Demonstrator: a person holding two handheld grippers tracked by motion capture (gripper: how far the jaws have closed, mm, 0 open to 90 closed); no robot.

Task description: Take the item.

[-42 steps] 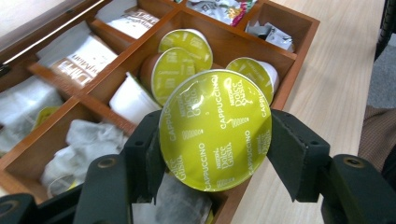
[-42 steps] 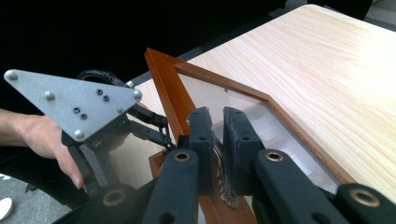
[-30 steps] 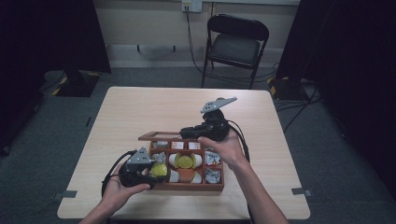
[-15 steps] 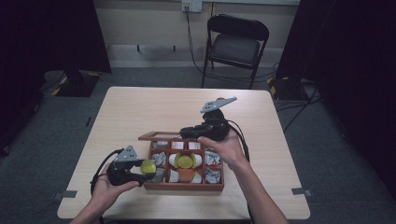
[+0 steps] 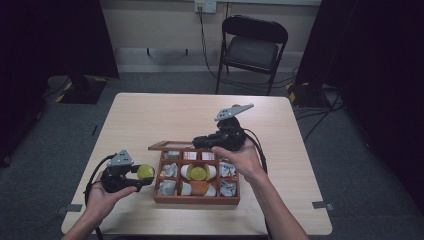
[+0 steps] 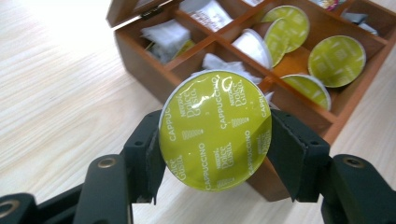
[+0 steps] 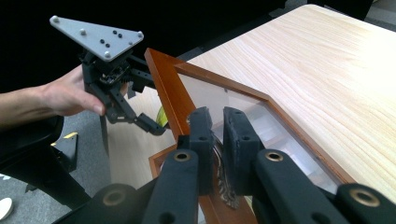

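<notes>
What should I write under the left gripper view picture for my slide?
Left gripper holding a green cappuccino capsule beside the open wooden box.

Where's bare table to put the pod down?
Bare table lies beyond the box, left of the box around the left gripper clamping the pod, and along the right edge. Crowded: box compartments and the lid held by the right gripper.

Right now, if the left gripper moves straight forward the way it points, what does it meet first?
Probably the near wall of the wooden box: the left gripper, shut on the green capsule, points at it, though the depth is unclear.
</notes>
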